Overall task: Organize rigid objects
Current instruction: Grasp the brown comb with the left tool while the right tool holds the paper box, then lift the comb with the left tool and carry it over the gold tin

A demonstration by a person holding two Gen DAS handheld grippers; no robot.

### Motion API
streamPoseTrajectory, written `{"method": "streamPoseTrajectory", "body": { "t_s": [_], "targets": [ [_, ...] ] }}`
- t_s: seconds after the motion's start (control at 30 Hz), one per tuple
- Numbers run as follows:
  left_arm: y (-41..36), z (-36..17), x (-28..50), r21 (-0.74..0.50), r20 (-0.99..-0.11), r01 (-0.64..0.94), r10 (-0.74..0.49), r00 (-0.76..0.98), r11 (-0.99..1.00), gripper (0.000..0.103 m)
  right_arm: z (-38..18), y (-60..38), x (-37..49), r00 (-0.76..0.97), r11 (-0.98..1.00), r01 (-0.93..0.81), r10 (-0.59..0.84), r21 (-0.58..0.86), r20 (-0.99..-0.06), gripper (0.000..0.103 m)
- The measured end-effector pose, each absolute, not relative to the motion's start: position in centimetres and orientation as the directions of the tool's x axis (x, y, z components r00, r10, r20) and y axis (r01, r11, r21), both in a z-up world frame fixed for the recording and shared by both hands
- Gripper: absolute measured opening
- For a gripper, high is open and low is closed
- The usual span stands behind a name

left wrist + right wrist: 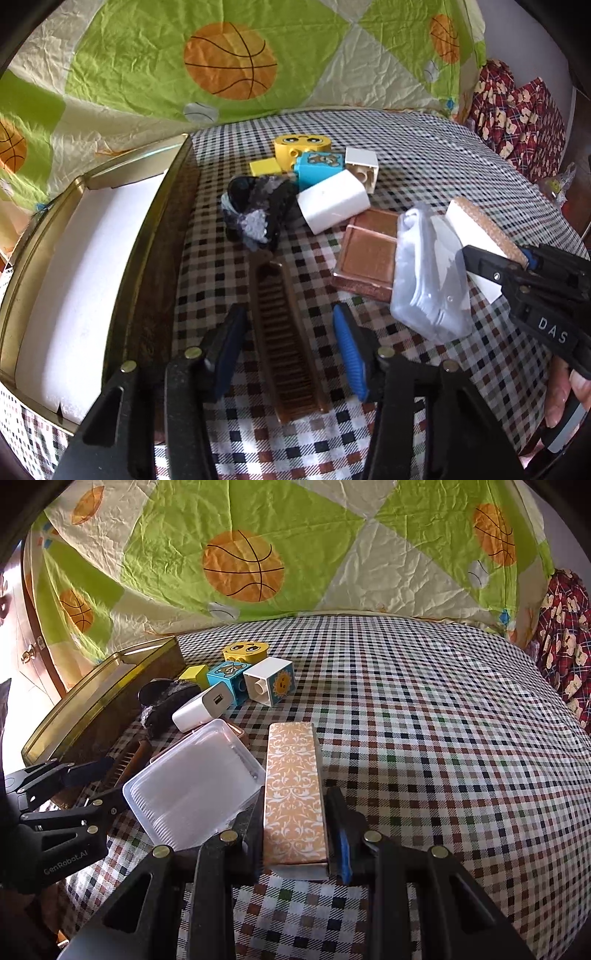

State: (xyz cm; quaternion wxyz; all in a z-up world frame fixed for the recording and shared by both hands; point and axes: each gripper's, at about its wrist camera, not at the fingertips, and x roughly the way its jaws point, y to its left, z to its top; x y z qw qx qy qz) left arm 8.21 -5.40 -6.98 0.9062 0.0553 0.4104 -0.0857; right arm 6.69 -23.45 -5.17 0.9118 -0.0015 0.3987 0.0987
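Clamping the patterned box (295, 797) between its two pads, the right gripper (293, 834) holds that long orange-and-white box lengthwise, pointing toward 12 o'clock over the checked cloth (443, 738); seen from the left wrist camera, the same gripper (517, 264) comes in from 3 o'clock with the box (480, 229) in its grip. Just beside the box at 9 o'clock lies the clear plastic case (195, 779), tilted, resting partly on other items. The left gripper (291, 354) stands apart, its blue-padded fingers (349, 354) either side of the brown comb (288, 339) without touching it; the comb runs lengthwise between them toward 12 o'clock. Beyond the comb, at 12 o'clock, sits a dark knitted bundle (255, 206), and at 1 o'clock the white charger (332, 201) and a copper-coloured flat compact (365, 254), partly under the clear case (428, 273). Farther out are the toy blocks: a yellow face block (301, 146), a blue block (317, 168), a small yellow block (264, 167) and a white block (364, 168). At 9 o'clock lies the gold-rimmed tin (155, 236) with a white lining
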Motion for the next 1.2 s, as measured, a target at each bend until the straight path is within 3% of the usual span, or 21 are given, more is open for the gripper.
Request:
{"method": "streamPoseTrajectory", "body": {
  "t_s": [0.1, 0.17, 0.2, 0.23, 0.63, 1.2],
  "targets": [
    [-6.0, -7.0, 8.0, 0.06, -0.749, 0.214, -0.098, 0.655, 0.975, 0.045, -5.3, -23.3, 6.9, 0.65, 0.978, -0.193, 0.186, 0.076, -0.737, 0.032],
    [-6.0, -7.0, 8.0, 0.052, -0.749, 0.224, -0.11, 0.653, 0.973, 0.038, -5.4, -23.2, 7.1, 0.64, 0.976, -0.202, 0.191, 0.078, -0.744, 0.028],
    [-6.0, -7.0, 8.0, 0.049, -0.748, 0.221, -0.111, 0.654, 0.974, 0.027, -5.4, -23.2, 7.1, 0.641, 0.976, -0.202, 0.191, 0.077, -0.744, 0.028],
    [-5.9, -7.0, 8.0, 0.047, -0.747, 0.219, -0.112, 0.656, 0.975, 0.024, -5.4, -23.1, 7.0, 0.643, 0.976, -0.203, 0.191, 0.076, -0.742, 0.028],
    [-4.8, -6.0, 7.3, -0.019, -0.698, 0.233, -0.18, 0.694, 0.972, 0.024, -4.6, -23.2, 5.7, 0.711, 0.977, -0.208, 0.187, 0.052, -0.678, 0.027],
    [-3.3, -4.2, 5.2, -0.057, -0.547, 0.195, -0.194, 0.815, 0.979, 0.024, -3.7, -22.8, 3.9, 0.799, 0.977, -0.213, 0.176, 0.003, -0.575, 0.027]
  ]
}}
